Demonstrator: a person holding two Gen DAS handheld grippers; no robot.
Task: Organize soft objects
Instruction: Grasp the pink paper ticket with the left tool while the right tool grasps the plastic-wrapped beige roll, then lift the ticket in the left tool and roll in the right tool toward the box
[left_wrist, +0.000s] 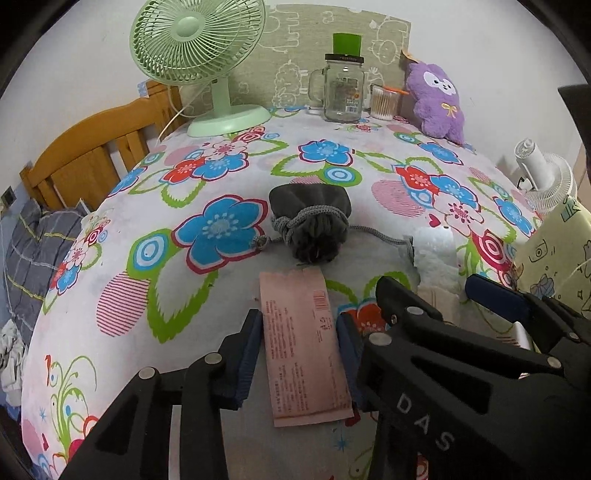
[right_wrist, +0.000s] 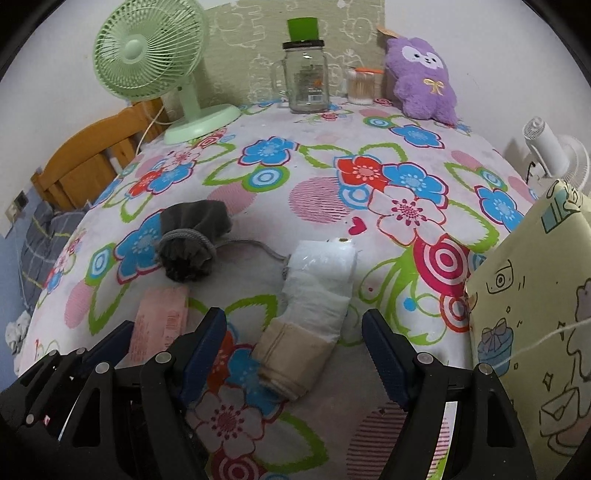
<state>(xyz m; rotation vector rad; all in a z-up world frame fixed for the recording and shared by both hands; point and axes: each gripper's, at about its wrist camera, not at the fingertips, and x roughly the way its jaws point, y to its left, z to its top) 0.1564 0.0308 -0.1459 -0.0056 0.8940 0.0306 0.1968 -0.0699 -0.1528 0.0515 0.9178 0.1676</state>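
pink packet (left_wrist: 304, 345), flat, light and pliable, lies on the flowered cloth (left_wrist: 147, 258), pinched across its width by the left gripper (left_wrist: 300, 350). right gripper (right_wrist: 293, 352) gapes around the wrapped white roll (right_wrist: 317, 288), untouched; squashy, best squeezed mid-body.

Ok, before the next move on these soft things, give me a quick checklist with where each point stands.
1. Left gripper closed on the pink packet: ok, pads at both edges.
2. Right gripper open: ok.
3. White bundle between the right fingers: ok, not yet gripped.
4. Grey drawstring pouch clear of the packet: ok.
5. Pouch cord clear of the bundle: cannot tell.
6. Yellow bag open for loading: cannot tell.
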